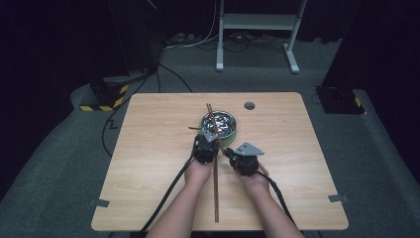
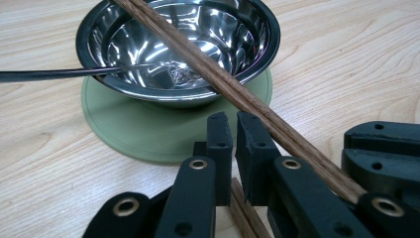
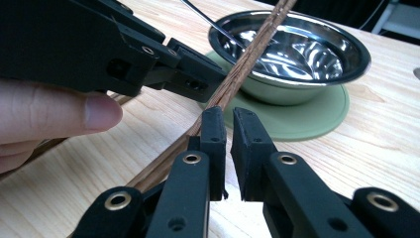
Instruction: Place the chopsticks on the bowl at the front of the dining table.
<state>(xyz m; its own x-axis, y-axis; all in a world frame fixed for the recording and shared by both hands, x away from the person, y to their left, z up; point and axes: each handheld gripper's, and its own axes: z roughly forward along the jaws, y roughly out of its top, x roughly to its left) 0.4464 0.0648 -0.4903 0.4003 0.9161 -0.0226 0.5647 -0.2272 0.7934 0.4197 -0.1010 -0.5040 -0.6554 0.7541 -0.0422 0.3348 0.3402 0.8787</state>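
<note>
A steel bowl (image 1: pixel 221 124) (image 2: pixel 178 44) (image 3: pixel 297 49) stands on a round green mat (image 2: pixel 143 134) (image 3: pixel 307 124) at the table's middle. A thin dark spoon handle (image 2: pixel 49 74) (image 3: pixel 200 17) sticks out of it. A pair of long wooden chopsticks (image 1: pixel 216 188) (image 2: pixel 237 91) (image 3: pixel 242 64) leans on the bowl's rim and runs back toward the front edge. My left gripper (image 1: pixel 210 136) (image 2: pixel 234 119) sits just before the mat, shut, with nothing between its pads and the chopsticks beside its right jaw. My right gripper (image 1: pixel 228 151) (image 3: pixel 229 114) is beside it, shut and empty, with the chopsticks along its left jaw.
The wooden table (image 1: pixel 148 148) has a round grey hole (image 1: pixel 249 105) behind the bowl. A person's thumb (image 3: pixel 99 111) rests on the left gripper's body. A white metal stand (image 1: pixel 257 22) and cables lie on the floor beyond the table.
</note>
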